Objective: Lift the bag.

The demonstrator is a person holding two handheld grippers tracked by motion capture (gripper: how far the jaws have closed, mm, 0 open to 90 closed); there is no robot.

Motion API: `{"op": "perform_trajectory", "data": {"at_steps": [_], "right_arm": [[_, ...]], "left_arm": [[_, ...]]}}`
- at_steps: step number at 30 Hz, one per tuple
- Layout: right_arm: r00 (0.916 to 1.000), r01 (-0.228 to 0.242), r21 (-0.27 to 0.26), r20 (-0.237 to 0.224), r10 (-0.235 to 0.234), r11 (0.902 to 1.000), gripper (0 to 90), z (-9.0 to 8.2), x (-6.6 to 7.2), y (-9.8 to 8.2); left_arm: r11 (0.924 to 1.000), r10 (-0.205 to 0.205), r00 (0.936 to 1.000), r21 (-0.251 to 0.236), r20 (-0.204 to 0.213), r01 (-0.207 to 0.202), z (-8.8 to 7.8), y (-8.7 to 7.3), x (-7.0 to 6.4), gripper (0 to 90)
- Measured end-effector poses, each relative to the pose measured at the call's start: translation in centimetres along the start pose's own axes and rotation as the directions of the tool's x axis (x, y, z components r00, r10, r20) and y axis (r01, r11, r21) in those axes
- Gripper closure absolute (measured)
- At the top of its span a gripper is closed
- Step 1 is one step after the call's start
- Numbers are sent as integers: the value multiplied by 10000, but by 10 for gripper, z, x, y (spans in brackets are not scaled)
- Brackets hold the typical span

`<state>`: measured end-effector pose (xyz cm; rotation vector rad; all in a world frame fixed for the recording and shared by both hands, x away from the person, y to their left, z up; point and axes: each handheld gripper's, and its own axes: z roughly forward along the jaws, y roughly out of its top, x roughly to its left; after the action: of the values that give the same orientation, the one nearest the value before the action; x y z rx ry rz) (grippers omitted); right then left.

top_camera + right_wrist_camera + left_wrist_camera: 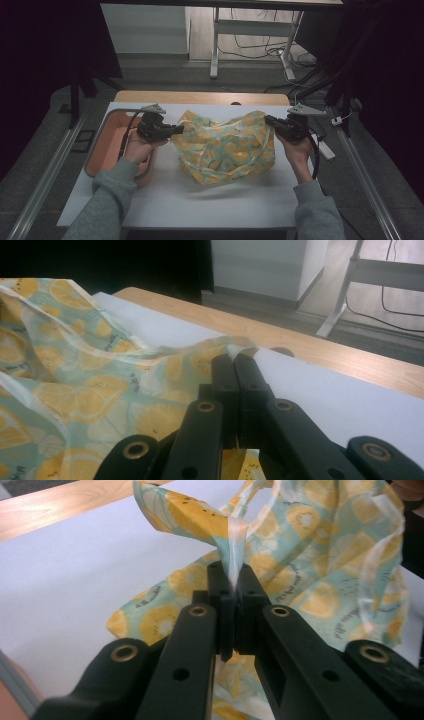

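High view first: the person holds a lemon-print cloth stretched between two grippers over the white surface, its middle sagging down onto the sheet while both gripped ends are lifted. The left gripper has its fingers closed on a pale hem at the cloth's left corner; in the left gripper view that hem rises straight out from between the shut tips. The right gripper has its fingers clamped on the opposite edge, and the right gripper view shows only a thin strip of fabric caught there. An orange tray sits just beside the left hand.

From where I stand, the work looks like spreading the cloth flat. To do it well, I'd say both hands should come down evenly and draw gently apart so the slack in the middle smooths out before release. The right-hand grip looks shallow, so a hard tug could pull the edge free. Keeping the left end off the tray's rim would avoid a snag.
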<state>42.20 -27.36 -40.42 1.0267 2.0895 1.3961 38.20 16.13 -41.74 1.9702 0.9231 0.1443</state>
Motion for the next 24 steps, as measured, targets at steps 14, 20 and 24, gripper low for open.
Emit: {"op": "perform_trajectory", "data": {"at_steps": [14, 20, 24], "right_arm": [[9986, -78, -23, -524, 77, 10000, 724, -23, 6, -18], [9986, 299, -304, -431, -312, 9991, 420, -29, 12, -15], [9955, 494, -392, -788, -524, 9980, 384, -36, 17, -12]], "left_arm": [[9997, 243, 9997, -103, 95, -242, -9, -19, -13, 636], [9969, 405, 9971, -653, -649, -447, -23, -20, -18, 180], [9974, 522, 9938, -445, -977, -568, -35, -25, -20, 150]]}}
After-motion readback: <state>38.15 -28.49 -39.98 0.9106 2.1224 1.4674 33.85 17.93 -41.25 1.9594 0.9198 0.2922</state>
